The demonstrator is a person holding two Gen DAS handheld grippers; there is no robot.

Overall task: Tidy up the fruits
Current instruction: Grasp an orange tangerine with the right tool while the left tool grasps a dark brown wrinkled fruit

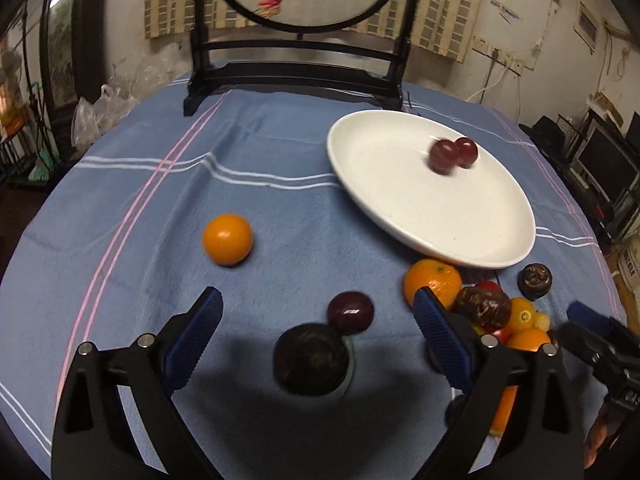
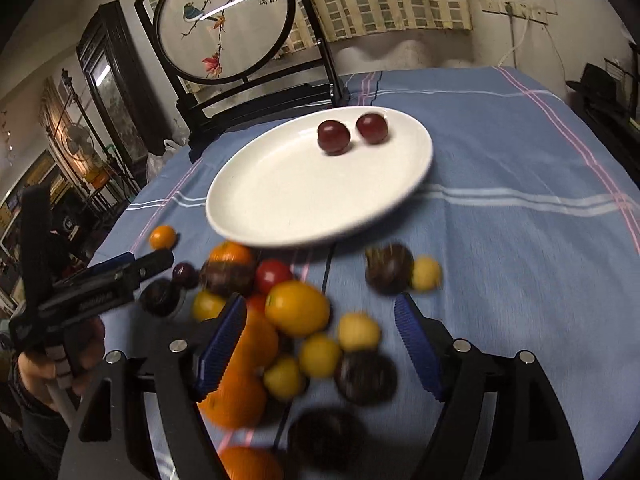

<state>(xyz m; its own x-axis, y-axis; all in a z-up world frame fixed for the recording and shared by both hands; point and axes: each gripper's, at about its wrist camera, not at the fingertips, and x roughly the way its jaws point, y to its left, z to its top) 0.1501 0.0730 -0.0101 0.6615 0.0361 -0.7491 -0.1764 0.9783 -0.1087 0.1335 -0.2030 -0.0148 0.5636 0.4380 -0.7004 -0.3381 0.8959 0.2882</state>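
The left gripper (image 1: 316, 320) hangs low over the table, its black arms spread wide and its ribbed blue pads (image 1: 196, 336) well apart, holding nothing. Between them, close to the camera, sits a dark, rough-skinned round fruit (image 1: 310, 360), with a glossy purple plum (image 1: 351, 312) touching its far side. The right gripper (image 2: 320, 332) is held a little higher and tilted down over the heaped fruit, jaws likewise wide with nothing clamped; a hand (image 2: 48, 360) grips the other tool's handle at the left edge of that view.

Under the right gripper lies the pile (image 2: 296, 332): smooth oranges, small yellow fruits, a red one and several dull brown-black ones, packed together and touching, blurred in the picture. A dark fruit (image 2: 389, 269) and a small yellow one (image 2: 426, 273) sit just beside each other, a bit apart from the heap.

Further out on the soft blue striped tablecloth (image 1: 280, 168) a lone smooth orange (image 1: 227, 239) rests well apart from the rest. Beyond the pile is the oval white plate (image 2: 280, 200), glossy, with two dark red plums (image 2: 352, 132) near its far rim. Behind it stands a dark wooden frame holding a round embroidered screen (image 2: 226, 24).
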